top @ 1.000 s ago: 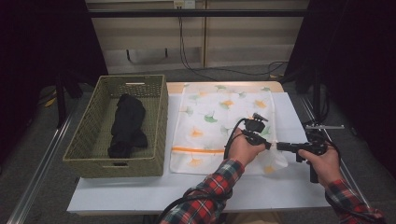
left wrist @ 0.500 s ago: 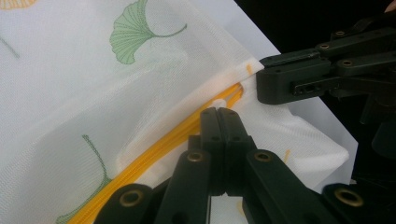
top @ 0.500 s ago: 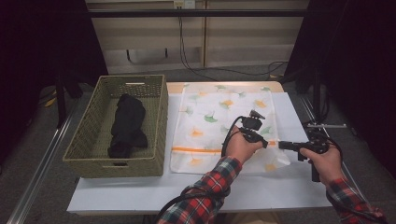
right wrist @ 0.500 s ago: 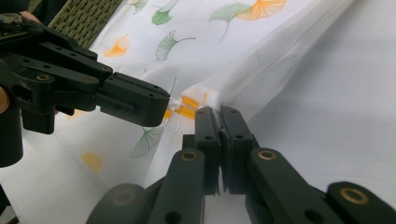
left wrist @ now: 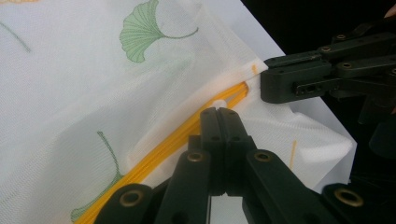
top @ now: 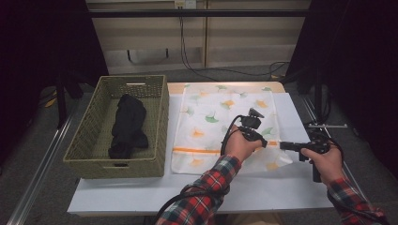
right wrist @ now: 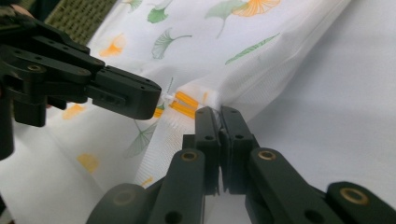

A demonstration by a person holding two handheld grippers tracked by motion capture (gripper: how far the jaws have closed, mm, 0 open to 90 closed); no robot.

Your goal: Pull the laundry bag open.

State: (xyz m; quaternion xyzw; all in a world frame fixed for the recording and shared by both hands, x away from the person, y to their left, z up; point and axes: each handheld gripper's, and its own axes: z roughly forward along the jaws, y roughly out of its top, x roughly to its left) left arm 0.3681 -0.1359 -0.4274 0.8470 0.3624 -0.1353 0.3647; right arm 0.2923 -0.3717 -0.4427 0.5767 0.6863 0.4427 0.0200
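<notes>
Right, I've got the mesh laundry bag (top: 225, 126) spread flat on the desk (top: 141, 197), its zipper end toward the near right corner, and both tongs are working that orange zipper (left wrist: 187, 140). My right tongs (right wrist: 219, 112) are pressed together on the bag's edge at the end of the zipper, pinning the cloth so it can't bunch up when the slider gets pulled. My left tongs (left wrist: 218, 111) come in from the other side, jaws also squeezed tight, their tips right at the little white zipper pull (left wrist: 219, 101); I think they've pinched it, though the tab is mostly hidden behind the tips. Over by the desk's left edge the wicker basket (top: 84, 150) sits with a black garment (top: 127, 124) inside, presumably waiting its turn.
</notes>
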